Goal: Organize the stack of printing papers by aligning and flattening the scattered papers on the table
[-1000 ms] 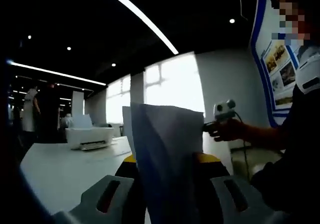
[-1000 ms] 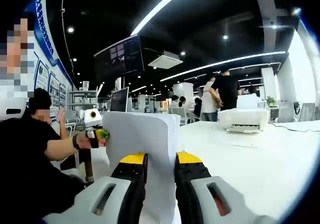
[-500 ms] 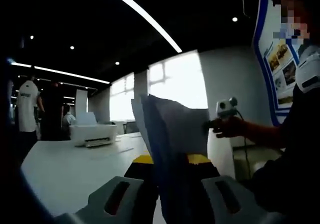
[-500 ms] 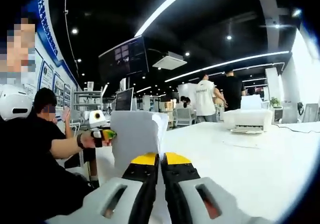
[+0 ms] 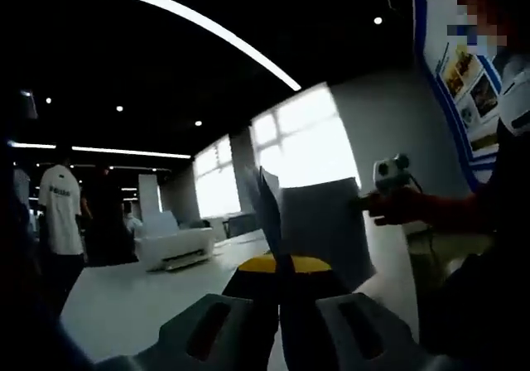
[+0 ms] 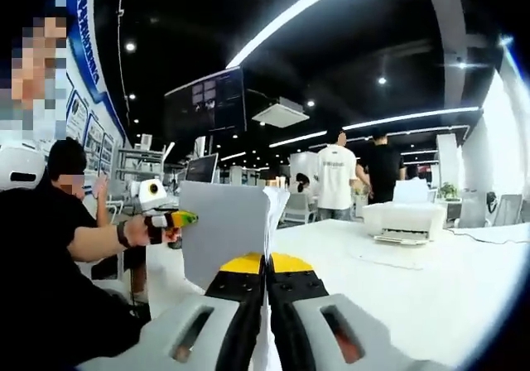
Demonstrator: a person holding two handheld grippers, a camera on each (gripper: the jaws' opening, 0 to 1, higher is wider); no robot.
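Both grippers pinch one paper stack [image 6: 225, 226], held upright above the white table [image 6: 431, 280]. Left gripper [image 5: 280, 265] jaws pressed together on its edge; right gripper [image 6: 266, 265] jaws likewise clamped on the opposite edge. Printer [image 6: 406, 219] sits far right on table; people stand beyond.

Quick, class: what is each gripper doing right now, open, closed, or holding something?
Left gripper: closed on the paper stack, held upright.
Right gripper: closed on the same paper stack, at its other edge.
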